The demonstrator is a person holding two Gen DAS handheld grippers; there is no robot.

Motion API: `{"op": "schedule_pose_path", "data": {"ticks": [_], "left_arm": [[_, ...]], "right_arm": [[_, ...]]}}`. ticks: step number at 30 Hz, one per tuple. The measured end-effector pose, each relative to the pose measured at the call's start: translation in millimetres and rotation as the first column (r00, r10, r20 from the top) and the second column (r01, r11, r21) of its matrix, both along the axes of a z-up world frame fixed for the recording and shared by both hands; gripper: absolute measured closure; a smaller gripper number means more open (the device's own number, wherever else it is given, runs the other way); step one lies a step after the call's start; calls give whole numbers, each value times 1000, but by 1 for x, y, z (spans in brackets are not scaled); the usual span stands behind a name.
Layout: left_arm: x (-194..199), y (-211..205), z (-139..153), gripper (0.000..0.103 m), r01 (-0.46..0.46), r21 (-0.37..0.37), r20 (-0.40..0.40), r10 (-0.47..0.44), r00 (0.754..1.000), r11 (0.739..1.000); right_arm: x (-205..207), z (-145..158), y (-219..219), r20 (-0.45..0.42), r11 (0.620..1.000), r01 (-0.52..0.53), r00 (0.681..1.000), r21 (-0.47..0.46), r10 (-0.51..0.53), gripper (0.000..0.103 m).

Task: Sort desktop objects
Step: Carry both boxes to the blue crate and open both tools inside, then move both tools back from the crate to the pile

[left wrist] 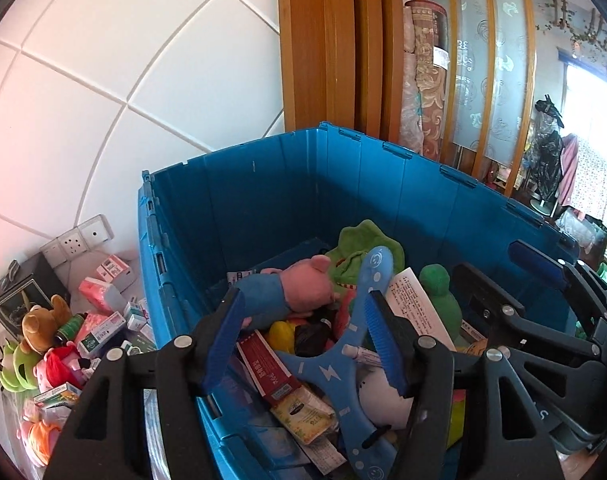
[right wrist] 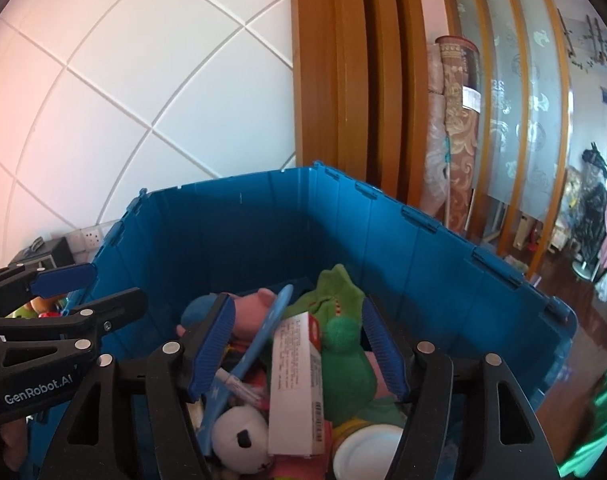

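Fingers (left wrist: 377,332) both pairs apart, empty | blue bin (left wrist: 263,200) below | left view only: teddy bear (left wrist: 39,322)

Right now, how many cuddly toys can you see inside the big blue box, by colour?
Pink and blue: 1, the pig plush
Green: 2, the frog plush and the green plush
White: 1, the white plush
Total: 4 that show in the blue crate

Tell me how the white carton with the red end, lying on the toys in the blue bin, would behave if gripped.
The white carton is probably stiff: its edges look straight. It likely weighs little, since the green plush toy beside it shows no dent. Resting loosely on the heap in the blue bin, it may slide when nudged.
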State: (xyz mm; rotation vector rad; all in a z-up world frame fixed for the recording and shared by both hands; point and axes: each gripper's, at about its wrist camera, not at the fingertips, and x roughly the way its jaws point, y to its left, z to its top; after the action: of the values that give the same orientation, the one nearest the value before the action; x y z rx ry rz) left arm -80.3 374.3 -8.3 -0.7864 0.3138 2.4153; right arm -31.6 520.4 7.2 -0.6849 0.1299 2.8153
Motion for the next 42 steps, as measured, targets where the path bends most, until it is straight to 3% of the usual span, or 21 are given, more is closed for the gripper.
{"op": "schedule_pose_path", "data": {"ticks": [4,8,12,17,20,23,27,37,42], "left_arm": [[1,-1,-1,42,-23,-6,-17,22,1000,1000],[1,-4,-1,42,-47,-4,-25,47,999,999],[1,-6,0,42,-65,7,-33,65,997,998],[2,-20,1,42,-88,72,-32,91,995,994],[2,-40,7,42,-67,157,0,68,998,985],[10,-66,18,42,-95,217,-54,109,993,972],[21,-114,25,42,-200,262,-147,244,959,944],[13,-250,-11,40,-358,210,-44,374,926,910],[15,-333,-35,23,-448,147,-36,457,889,882]], "right_arm": [[2,1,-2,-14,1000,7,1000,19,-6,34],[6,2,-2,-37,999,17,999,40,-16,23],[6,2,-3,-41,998,19,999,56,-16,18],[3,3,1,-25,999,20,1000,43,-19,7],[2,3,0,-9,999,25,1000,39,-24,0],[4,3,-5,8,998,19,1000,57,-20,0],[13,9,-18,5,999,-5,1000,50,5,0],[30,47,-105,-101,989,-139,984,58,144,0],[22,53,-179,-102,967,-248,962,63,253,0]]}}
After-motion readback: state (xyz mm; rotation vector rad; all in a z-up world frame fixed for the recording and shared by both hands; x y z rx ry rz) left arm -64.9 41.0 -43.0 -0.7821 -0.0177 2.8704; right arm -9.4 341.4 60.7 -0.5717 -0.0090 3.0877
